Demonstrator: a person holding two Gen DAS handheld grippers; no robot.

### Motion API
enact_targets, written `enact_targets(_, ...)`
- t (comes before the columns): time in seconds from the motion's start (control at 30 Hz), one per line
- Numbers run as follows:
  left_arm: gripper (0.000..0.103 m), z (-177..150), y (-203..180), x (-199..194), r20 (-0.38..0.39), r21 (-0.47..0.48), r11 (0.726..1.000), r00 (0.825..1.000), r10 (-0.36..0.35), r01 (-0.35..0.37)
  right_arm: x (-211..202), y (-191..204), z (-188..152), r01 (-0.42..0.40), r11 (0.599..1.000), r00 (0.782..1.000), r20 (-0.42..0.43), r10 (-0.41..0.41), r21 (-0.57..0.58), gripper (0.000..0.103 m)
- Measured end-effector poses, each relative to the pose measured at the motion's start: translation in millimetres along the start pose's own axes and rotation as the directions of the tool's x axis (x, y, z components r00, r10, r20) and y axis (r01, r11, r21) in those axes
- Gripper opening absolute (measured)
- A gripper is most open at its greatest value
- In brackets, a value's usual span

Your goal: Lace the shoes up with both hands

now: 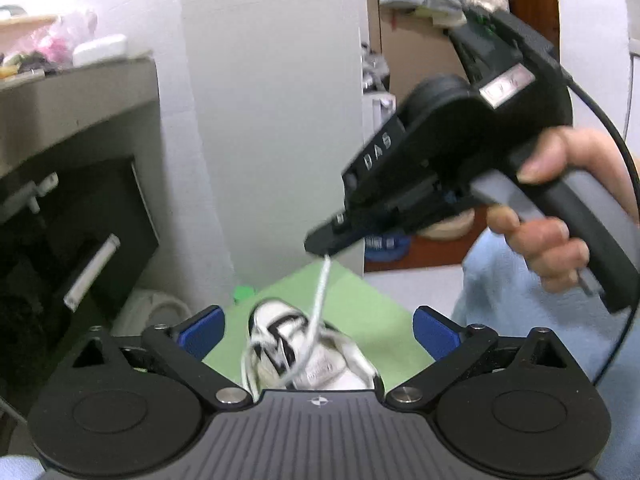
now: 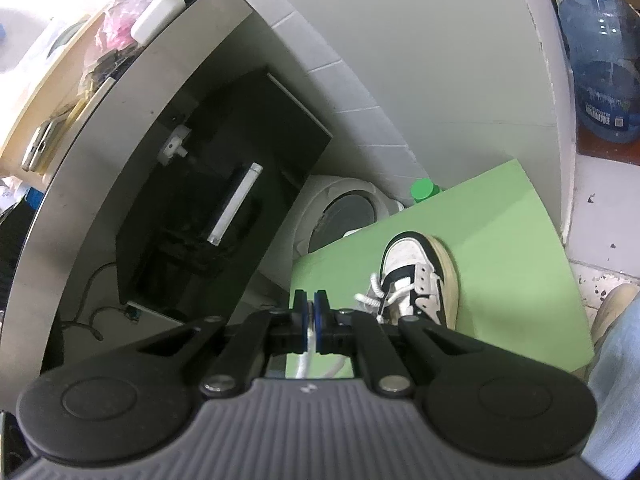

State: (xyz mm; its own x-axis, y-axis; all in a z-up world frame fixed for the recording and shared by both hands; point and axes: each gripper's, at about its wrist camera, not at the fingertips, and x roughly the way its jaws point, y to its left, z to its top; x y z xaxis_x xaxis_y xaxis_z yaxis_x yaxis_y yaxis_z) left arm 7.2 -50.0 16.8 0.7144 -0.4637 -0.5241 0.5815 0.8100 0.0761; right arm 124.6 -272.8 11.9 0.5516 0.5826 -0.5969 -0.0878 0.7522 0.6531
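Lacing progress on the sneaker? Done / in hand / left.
Done: some lace seems threaded low on the shoe, though blur hides how much.
In hand: right tool shut on the white lace, drawn up from the shoe; left tool open, empty.
Left: upper eyelets look empty; loose lace, no bow.

the shoe (image 1: 304, 352) is blurred, its heel hidden behind the left gripper's (image 1: 318, 334) body

Surface: green board (image 2: 500, 240), apparently a low tabletop.
On it: black-and-white sneaker (image 2: 420, 276), white lace (image 2: 374, 292) trailing loose.
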Motion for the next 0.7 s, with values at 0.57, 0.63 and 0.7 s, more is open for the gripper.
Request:
enact_targets(0.57, 0.005, 17, 12, 39, -0.057, -0.011, 1.000, 0.998, 0.008, -0.009, -5, 20, -10, -0.014, 0.998, 1.000, 0.012, 0.015, -0.065, 0.004)
enact_targets(0.63, 0.005, 16, 17, 40, -0.065, -0.047, 0.999, 0.998, 0.004, -0.007, -3, 20, -12, -0.029, 0.997, 1.000, -0.001, 0.029, -0.070, 0.004)
enact_targets(0.7, 0.005, 15, 19, 39, -0.064, -0.051, 0.999, 0.998, 0.008, -0.012, -3, 15, -11, -0.055, 0.998, 0.998, -0.005, 0.055, -0.040, 0.004)
